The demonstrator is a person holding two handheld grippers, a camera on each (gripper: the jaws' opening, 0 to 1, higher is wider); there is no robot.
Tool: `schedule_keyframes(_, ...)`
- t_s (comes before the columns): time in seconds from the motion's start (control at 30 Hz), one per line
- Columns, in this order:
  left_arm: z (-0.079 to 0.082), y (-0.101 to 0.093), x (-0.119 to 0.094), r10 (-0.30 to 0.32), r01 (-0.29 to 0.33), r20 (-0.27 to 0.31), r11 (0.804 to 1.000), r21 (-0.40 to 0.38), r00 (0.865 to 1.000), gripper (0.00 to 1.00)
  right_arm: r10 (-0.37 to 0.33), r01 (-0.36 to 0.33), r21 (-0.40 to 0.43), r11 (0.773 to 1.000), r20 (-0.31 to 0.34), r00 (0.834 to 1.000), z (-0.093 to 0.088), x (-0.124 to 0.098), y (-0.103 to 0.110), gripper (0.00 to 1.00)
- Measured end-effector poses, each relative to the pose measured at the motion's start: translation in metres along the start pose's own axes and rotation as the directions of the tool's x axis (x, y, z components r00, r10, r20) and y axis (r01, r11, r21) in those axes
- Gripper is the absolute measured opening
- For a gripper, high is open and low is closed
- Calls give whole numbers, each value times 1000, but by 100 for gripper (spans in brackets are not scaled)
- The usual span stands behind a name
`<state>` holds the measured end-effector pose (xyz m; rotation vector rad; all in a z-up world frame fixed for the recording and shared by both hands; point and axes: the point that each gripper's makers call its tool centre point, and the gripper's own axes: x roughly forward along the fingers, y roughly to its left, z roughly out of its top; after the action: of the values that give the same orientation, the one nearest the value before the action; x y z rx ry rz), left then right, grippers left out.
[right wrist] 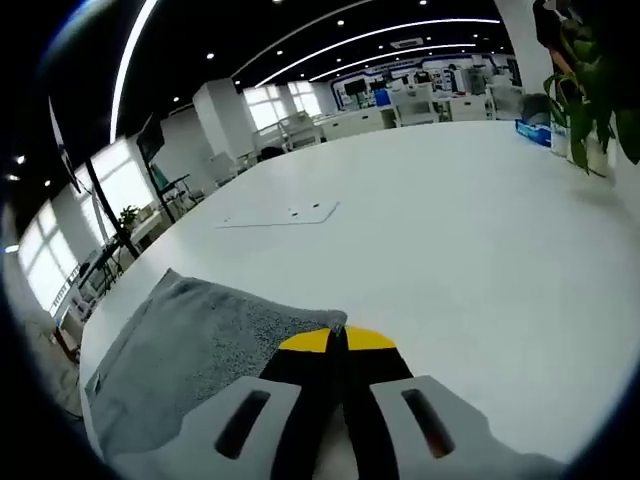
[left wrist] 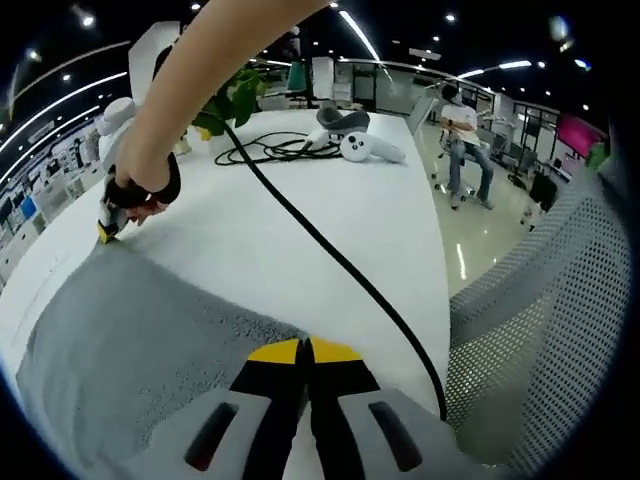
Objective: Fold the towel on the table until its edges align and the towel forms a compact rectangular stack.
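Note:
A grey towel [left wrist: 140, 340] lies flat on the white table [left wrist: 330, 220]. In the left gripper view my left gripper [left wrist: 303, 352] has its yellow-tipped jaws pressed together over the towel's near edge. At the towel's far corner the right gripper [left wrist: 110, 222] pinches the cloth, held by a person's arm [left wrist: 200, 80]. In the right gripper view the towel [right wrist: 190, 350] spreads to the left, and my right gripper [right wrist: 338, 340] is shut on its corner. The white table [right wrist: 450, 220] stretches ahead.
A black cable [left wrist: 330, 255] runs across the table from the right gripper to the near edge. White controllers [left wrist: 370, 148], a headset and a plant [left wrist: 235, 100] sit at the far end. A mesh chair [left wrist: 540, 300] stands at the right. A plant [right wrist: 590, 90] borders the right gripper view.

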<state>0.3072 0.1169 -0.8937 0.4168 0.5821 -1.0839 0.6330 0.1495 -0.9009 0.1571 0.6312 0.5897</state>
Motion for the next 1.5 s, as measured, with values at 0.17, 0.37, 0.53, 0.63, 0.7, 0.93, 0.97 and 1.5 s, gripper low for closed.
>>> schedule_keyframes(0.17, 10, 3, -11, 3, -2, 46, 1000, -23, 999, 1, -7, 7, 8, 1000, -3, 1000, 8, 0, 3, 0)
schedule_keyframes(0.37, 19, 3, -27, 27, -24, 79, 999, -34, 996, 2, -3, 3, -5, 1000, -4, 1000, 19, -3, 9, 0)
schedule_keyframes(0.53, 21, 6, -40, 50, -46, 93, 998, -45, 994, 2, 0, 0, -17, 1000, 1, 1000, 31, -8, 21, 0)
schedule_keyframes(0.63, 23, 10, -51, 64, -57, 105, 996, -70, 992, 2, 1, -1, -19, 1000, 11, 1000, 39, -7, 28, 0)
schedule_keyframes(0.7, 27, 13, -60, 78, -65, 126, 992, -106, 989, 2, 4, -4, -15, 1000, 18, 1000, 45, -9, 37, 0)
schedule_keyframes(0.93, 32, 22, -89, 136, -109, 157, 979, -170, 978, 2, 37, -36, -21, 999, 48, 998, 65, -8, 69, 0)
schedule_keyframes(0.97, 31, 23, -92, 143, -115, 156, 977, -177, 977, 2, 45, -44, -24, 999, 52, 998, 68, -9, 78, 0)
schedule_keyframes(1.5, 9, 43, -163, 251, -186, 169, 927, -326, 953, 2, 132, -128, -49, 991, 93, 987, 87, 7, 151, 0)
